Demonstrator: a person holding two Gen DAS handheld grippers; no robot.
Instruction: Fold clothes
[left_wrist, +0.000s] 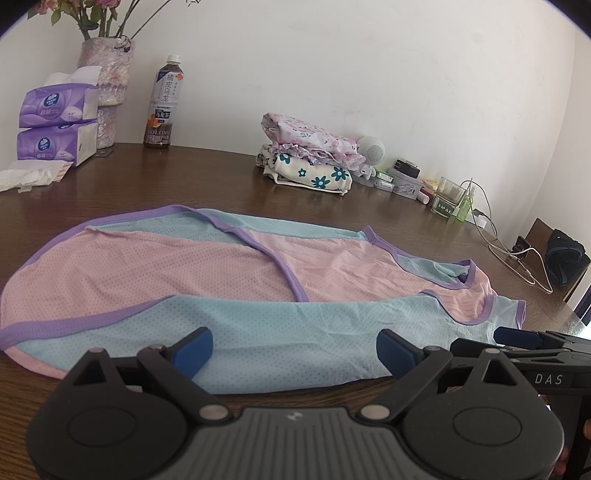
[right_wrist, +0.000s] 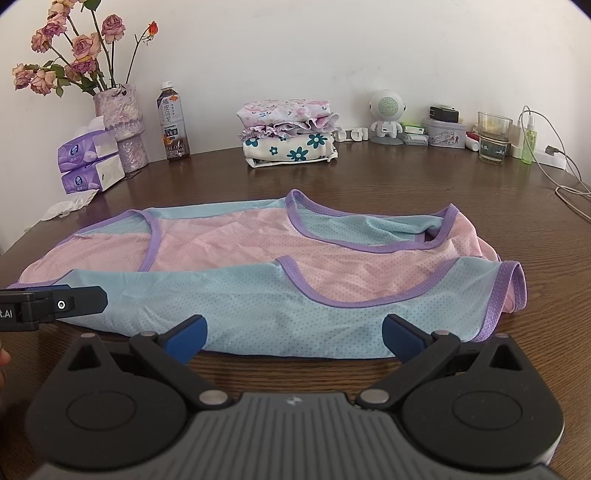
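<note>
A dark wooden table (right_wrist: 406, 177) is seen ahead of both sets of fingers, backed by a plain white wall (right_wrist: 332, 44). Along the far edge, beyond the fingertips, a vase of dried roses (right_wrist: 122, 125), two purple tissue packs (right_wrist: 88, 166), an oolong tea bottle (right_wrist: 173, 122) and a stack of folded floral clothes (right_wrist: 288, 133) are lined up. Further right, a small white robot-shaped speaker (right_wrist: 386, 114), a tin (right_wrist: 443, 132), a glass jar (right_wrist: 493, 136), a green spray bottle (right_wrist: 529, 140) and white cables (right_wrist: 565, 184) are gathered.

The pink, blue and purple-trimmed mesh vest (right_wrist: 258, 266) is spread flat on the table, its near blue edge lying directly between and just beyond the blue pads of each gripper.

The right gripper (right_wrist: 293, 334) is held low and level at the near hem, fingers spread wide, nothing gripped. The left gripper (left_wrist: 294, 349) is posed the same way, low over the table edge, fingers wide apart over the blue panel, nothing held. From the left wrist view, the right gripper is seen just beside it on the right; from the right wrist view, the left gripper's fingertip (right_wrist: 85, 295) is seen resting over the vest's left end.
</note>
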